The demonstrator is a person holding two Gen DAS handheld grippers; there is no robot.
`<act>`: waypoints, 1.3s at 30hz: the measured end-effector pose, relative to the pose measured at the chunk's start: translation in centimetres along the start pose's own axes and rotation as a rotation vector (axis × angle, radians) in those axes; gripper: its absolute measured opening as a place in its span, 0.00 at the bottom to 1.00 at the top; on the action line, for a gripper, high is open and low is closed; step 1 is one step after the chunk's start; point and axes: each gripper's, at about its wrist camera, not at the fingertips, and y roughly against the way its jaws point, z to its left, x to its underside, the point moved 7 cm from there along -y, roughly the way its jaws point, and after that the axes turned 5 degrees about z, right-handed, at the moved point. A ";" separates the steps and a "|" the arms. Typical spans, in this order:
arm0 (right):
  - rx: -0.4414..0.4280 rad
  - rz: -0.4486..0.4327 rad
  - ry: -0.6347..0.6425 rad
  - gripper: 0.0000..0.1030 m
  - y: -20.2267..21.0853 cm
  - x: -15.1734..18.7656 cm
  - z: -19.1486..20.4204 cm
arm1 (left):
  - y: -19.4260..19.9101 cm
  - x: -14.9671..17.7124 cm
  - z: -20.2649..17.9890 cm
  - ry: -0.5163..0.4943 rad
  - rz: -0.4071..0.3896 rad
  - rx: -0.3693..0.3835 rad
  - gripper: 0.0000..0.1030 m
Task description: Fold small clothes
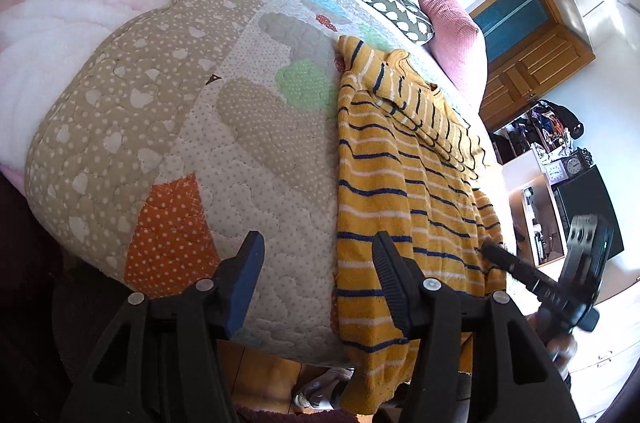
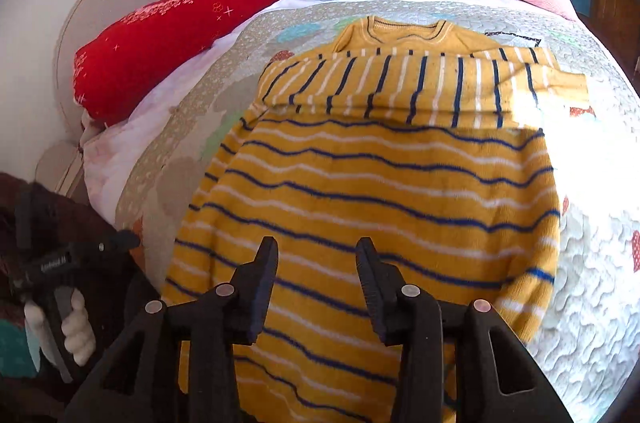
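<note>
Yellow striped sweater (image 2: 380, 183) lies on the quilted bed (image 2: 592, 223), sleeves folded across chest, hem hanging over the edge. Soft, light knit, prob. stretchy; best pinched at hem corners. Both hand-held grippers, left (image 1: 318, 263) & right (image 2: 316, 263), gape empty.
</note>
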 end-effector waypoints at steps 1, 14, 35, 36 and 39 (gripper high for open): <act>0.022 0.004 0.010 0.42 -0.1 1.5 0.0 | -0.1 0.2 -0.1 0.007 0.008 0.001 0.53; 0.246 -0.122 -0.267 0.42 8.1 10.4 -11.1 | -0.9 1.6 -2.5 -0.039 0.058 -0.035 0.55; -0.111 -0.089 -0.408 0.43 3.2 16.2 -7.9 | -6.1 11.6 -5.0 -0.113 0.271 0.117 0.24; -0.127 -0.099 -0.429 0.26 3.1 16.2 -8.1 | -6.2 11.8 -5.3 -0.129 0.286 0.101 0.05; -0.214 -0.132 -0.486 0.10 3.9 16.3 -8.4 | -4.9 11.8 -6.2 -0.164 0.245 0.071 0.08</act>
